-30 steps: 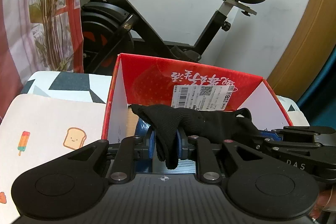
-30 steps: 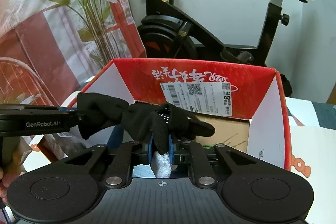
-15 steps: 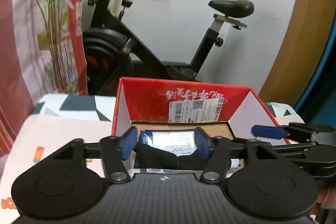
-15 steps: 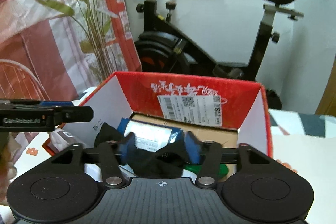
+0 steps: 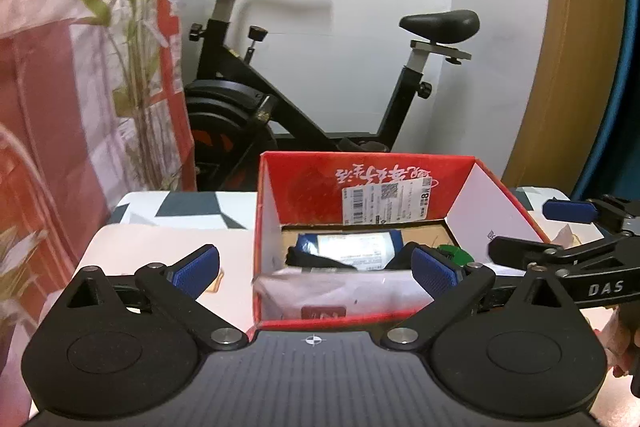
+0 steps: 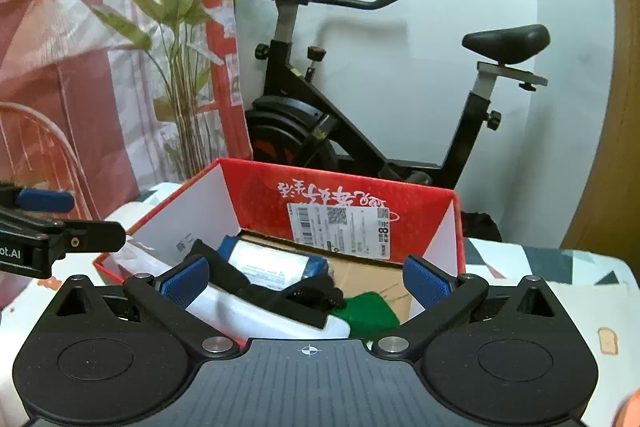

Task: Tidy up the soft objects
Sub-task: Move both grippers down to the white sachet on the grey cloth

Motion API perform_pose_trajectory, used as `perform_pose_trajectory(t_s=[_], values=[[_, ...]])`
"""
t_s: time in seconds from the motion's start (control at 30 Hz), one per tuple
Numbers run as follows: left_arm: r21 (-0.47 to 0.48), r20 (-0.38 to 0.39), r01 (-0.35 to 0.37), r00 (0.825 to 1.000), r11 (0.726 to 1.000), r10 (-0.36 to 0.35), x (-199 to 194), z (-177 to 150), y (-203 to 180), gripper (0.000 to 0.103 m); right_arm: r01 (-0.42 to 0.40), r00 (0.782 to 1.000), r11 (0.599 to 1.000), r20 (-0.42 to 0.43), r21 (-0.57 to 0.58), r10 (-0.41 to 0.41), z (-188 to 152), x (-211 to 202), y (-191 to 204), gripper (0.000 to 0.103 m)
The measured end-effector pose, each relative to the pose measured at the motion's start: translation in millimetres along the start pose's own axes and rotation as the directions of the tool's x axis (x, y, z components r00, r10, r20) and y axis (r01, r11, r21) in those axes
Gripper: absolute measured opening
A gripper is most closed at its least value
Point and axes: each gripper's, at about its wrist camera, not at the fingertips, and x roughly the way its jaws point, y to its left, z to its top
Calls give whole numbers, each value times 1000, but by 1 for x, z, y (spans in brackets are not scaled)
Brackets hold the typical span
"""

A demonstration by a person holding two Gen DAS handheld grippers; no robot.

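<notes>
Now we hold both tools just short of the red box, jaws opening. Our left gripper and right gripper have nothing between their blue pads. Inside the box, the black glove lies draped over a blue-and-white packet, beside a green item. Behind the box stands an exercise bike.

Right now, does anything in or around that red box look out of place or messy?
Nothing is spilled or damaged. The black fabric lies crumpled across the blue packet inside the red box, loosely dropped rather than folded. The green item sits beside it.
</notes>
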Motion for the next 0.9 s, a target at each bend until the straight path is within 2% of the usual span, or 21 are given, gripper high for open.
perform_pose_trajectory(t_s=[0.17,0.3,0.4,0.53,0.77,0.9], values=[[-34,13,-19,1000,999,19,-16,-13,5,103,-2,999,999,43,38,0,-11,-23,-2,103],[-57,28,-19,999,998,21,-31,-31,6,103,-38,998,995,63,96,32,-23,-40,-6,103],[-57,-8,-33,999,998,33,-36,-48,4,103,-37,997,993,71,110,29,-37,-51,-6,103],[-102,-61,-23,998,995,17,-39,-72,8,103,-22,998,995,67,100,15,-60,-62,-4,103],[-133,-114,-20,994,991,5,-45,-108,10,102,-24,999,990,-19,137,27,-105,-60,-8,102],[-174,-135,-3,991,985,-21,-46,-124,13,98,-40,995,989,-88,144,53,-127,-52,-4,94]])
